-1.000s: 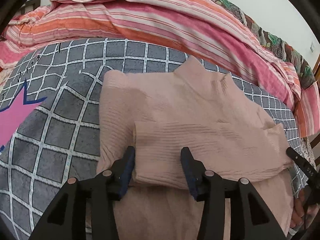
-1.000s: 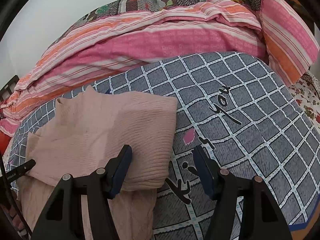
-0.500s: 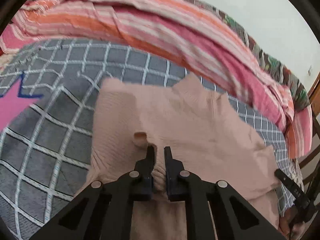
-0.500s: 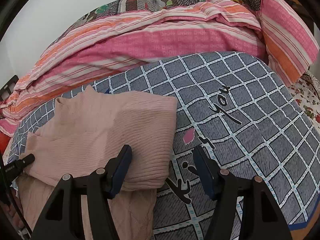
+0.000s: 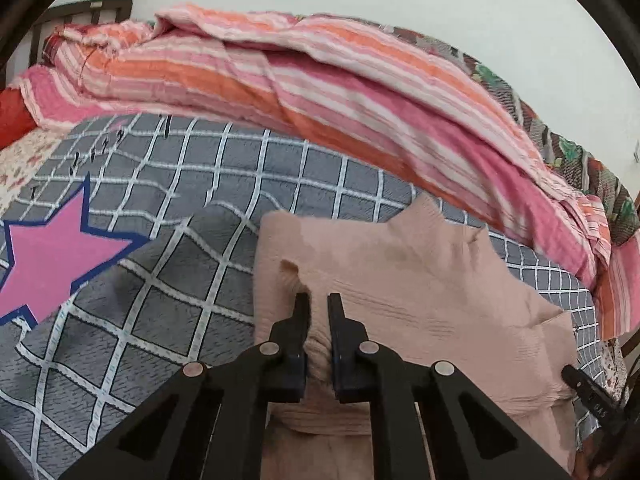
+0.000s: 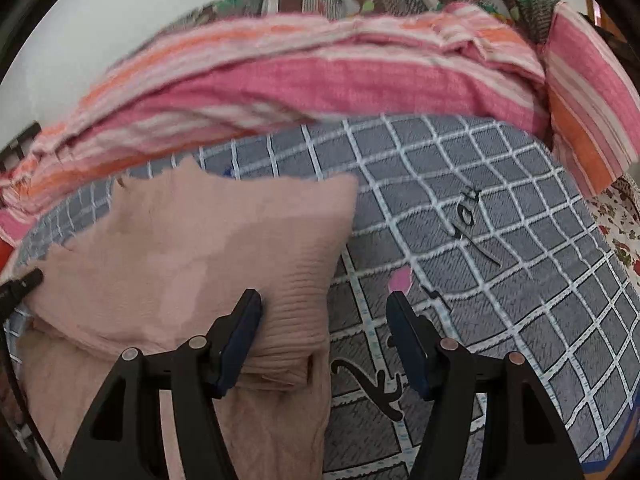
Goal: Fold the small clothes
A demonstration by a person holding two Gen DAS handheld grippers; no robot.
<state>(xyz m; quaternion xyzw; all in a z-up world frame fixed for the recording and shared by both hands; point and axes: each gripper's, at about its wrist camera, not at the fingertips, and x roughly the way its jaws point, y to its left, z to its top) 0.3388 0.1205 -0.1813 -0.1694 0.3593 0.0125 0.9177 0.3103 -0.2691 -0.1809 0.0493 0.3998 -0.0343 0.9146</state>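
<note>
pink ribbed knit, a small top, lies partly folded on the grey checked bedcover, directly ahead of both tools. the left gripper is now pressed together on a bunched ridge of the folded sleeve layer near the garment's left edge; a second ago its fingers stood wide apart, straddling that same layer, and half a second ago they had already shut, so the pinch is fresh and the cloth puckers up between the pads. that suggests the grab for the next fold is made on this side only. the right gripper is spread, as it was in both earlier views, with its left finger resting on the top's right edge and its right finger over the bare bedcover; it grips nothing. its view is blurrier and shifted compared with before, so it seems to be moving in. the striped pink and orange quilt is heaped beyond the top, well ahead of both grippers.
</note>
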